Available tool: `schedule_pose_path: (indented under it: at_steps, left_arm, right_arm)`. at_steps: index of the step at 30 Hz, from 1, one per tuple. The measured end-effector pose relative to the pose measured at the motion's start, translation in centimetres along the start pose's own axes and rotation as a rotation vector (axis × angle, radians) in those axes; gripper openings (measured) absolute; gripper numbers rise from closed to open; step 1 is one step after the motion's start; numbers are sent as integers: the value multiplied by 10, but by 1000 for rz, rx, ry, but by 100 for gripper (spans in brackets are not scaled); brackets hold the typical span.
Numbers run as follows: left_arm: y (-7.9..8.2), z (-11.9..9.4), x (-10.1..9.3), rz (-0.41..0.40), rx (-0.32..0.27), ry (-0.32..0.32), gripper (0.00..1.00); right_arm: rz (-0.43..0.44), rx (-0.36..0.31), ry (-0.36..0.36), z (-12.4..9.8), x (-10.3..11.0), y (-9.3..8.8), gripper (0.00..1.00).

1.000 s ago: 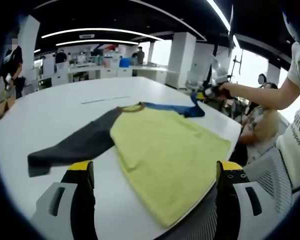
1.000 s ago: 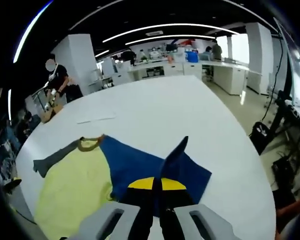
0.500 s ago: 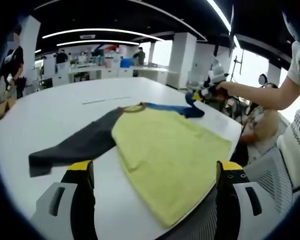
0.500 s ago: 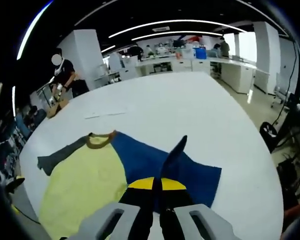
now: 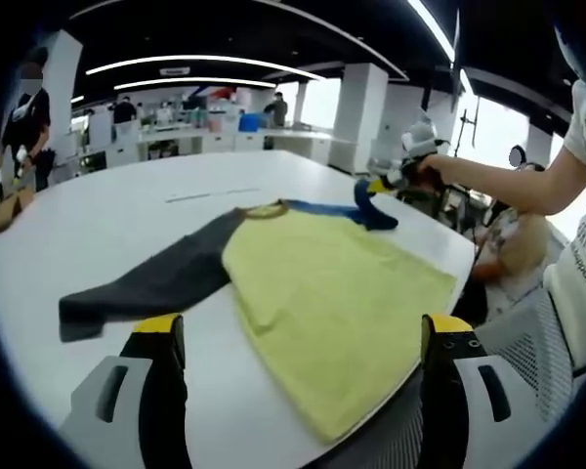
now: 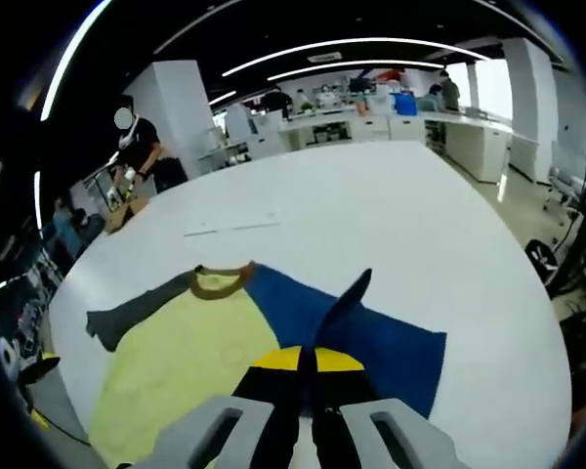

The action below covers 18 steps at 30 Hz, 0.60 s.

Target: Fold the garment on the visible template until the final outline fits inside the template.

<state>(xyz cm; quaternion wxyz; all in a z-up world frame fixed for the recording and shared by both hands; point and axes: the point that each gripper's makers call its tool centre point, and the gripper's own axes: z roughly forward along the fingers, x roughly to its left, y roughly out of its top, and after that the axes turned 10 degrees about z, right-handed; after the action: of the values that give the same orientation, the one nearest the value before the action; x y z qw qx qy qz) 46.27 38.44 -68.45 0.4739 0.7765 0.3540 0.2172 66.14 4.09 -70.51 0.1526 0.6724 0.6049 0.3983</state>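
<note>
While the garment [image 5: 313, 283] lies spread on the white table [image 5: 107, 210], the first fold seems to be in hand: the right gripper [image 6: 308, 366] has its jaws closed together on the edge of the blue sleeve [image 6: 371, 337], and a dark tip of that cloth stands up between them in the right gripper view. In the left gripper view the same gripper is seen at the far side of the shirt, held by the person's hand [image 5: 432, 168], with the blue sleeve lifted a little from the table. The left gripper [image 5: 298, 337] has its jaws wide apart and holds nothing; it hangs near the lower hem of the yellow body. The grey sleeve [image 5: 146, 288] is stretched flat to the other side, and the brown collar [image 6: 220, 281] points to the far part of the table, where a thin pale strip [image 6: 232, 228] lies; I cannot tell if this is a part of the template. In my judgement the next move asks to carry the blue sleeve over the yellow body and lay it flat, without dragging the whole shirt. Compared with one second ago, the right gripper has risen slightly and moved a bit toward the shirt, so more of the table is seen, while the left gripper has stayed almost in the same place.
</note>
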Motion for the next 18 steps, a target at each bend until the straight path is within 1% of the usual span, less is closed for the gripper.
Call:
schedule_pose_path:
  at_steps: [5, 12, 18]
  left_arm:
    - [-1, 0, 0, -2, 1, 4, 98]
    - [-1, -2, 2, -10, -3, 12, 97]
    - [-2, -1, 3, -8, -3, 15, 97]
  right_arm:
    - [-7, -1, 23, 7, 14, 2, 0]
    - [-9, 2, 40, 12, 26, 6, 0]
    - [-8, -9, 65, 17, 42, 13, 0]
